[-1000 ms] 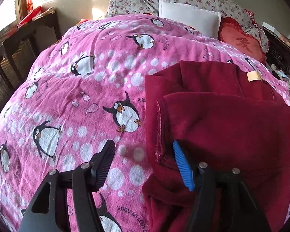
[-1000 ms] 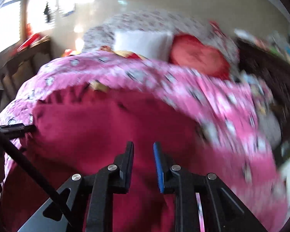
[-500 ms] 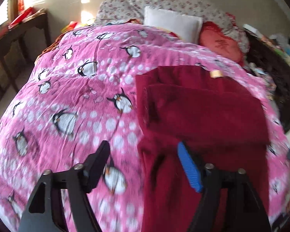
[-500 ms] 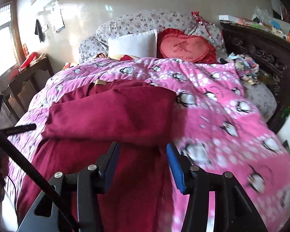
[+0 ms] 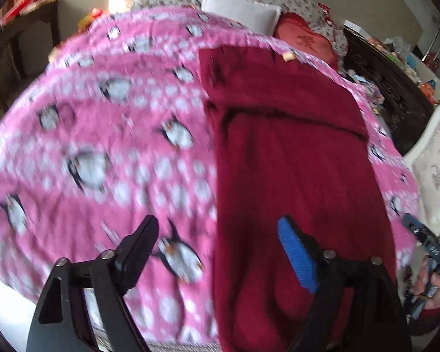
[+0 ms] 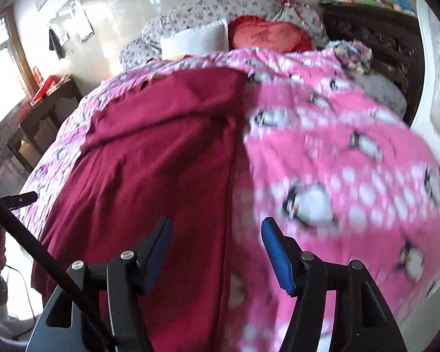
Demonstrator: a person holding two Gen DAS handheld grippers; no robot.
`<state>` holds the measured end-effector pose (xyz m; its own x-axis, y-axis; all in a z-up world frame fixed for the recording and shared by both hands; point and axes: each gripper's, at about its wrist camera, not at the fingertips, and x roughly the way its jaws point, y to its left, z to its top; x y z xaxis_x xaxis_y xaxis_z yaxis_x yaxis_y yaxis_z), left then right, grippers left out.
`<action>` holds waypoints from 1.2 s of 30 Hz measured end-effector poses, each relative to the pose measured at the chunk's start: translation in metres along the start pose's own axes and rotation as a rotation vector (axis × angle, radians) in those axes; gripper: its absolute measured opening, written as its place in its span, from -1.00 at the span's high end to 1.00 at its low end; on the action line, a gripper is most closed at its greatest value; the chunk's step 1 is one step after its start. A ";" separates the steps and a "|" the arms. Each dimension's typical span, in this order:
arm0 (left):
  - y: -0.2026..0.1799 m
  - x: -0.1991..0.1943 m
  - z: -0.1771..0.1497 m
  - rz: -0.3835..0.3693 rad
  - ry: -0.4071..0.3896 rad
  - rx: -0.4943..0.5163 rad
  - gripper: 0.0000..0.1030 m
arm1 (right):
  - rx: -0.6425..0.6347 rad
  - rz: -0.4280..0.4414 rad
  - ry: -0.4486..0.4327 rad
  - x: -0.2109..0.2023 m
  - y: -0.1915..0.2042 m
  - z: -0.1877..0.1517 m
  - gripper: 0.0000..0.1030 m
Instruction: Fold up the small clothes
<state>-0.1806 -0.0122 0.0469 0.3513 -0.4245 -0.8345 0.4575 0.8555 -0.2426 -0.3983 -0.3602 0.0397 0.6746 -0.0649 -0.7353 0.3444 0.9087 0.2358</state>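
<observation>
Garment: one dark red garment [image 5: 293,170], laid lengthwise on the pink penguin blanket [image 5: 102,135] covering the bed, near end reaching the bed's front edge.
Progress, judged: far portion doubled over, one crosswise fold line visible; long near portion still flat and single. Folding begun, not finished; at least one more fold left, probably bringing the near end up.
Left gripper [image 5: 220,243]: jaws wide and opening, nothing between the pads; poised above the garment's left edge, one finger over blanket, one over cloth.
Right gripper [image 6: 217,249]: jaws apart and opening, nothing gripped; poised above the garment's right edge.
Count: garments, one; grippers, two; white pillow [image 6: 193,41], one; red heart cushion [image 6: 267,36], one; floral bolsters, number unclear; dark wooden side table [image 6: 44,108], one.
</observation>
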 end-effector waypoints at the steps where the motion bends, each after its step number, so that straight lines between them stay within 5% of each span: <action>1: 0.000 0.001 -0.006 -0.003 0.011 0.000 -0.66 | 0.001 0.012 0.012 -0.001 0.000 -0.008 -0.42; 13: 0.008 0.007 -0.057 -0.045 0.087 -0.034 -0.66 | 0.044 0.130 0.105 -0.015 0.002 -0.070 -0.51; 36: -0.015 0.003 -0.085 0.095 0.087 0.067 -0.79 | 0.046 0.137 0.110 -0.003 0.008 -0.071 -0.56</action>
<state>-0.2553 -0.0009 0.0061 0.3245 -0.3126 -0.8928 0.4802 0.8676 -0.1292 -0.4442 -0.3235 -0.0017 0.6429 0.1057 -0.7587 0.2858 0.8858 0.3656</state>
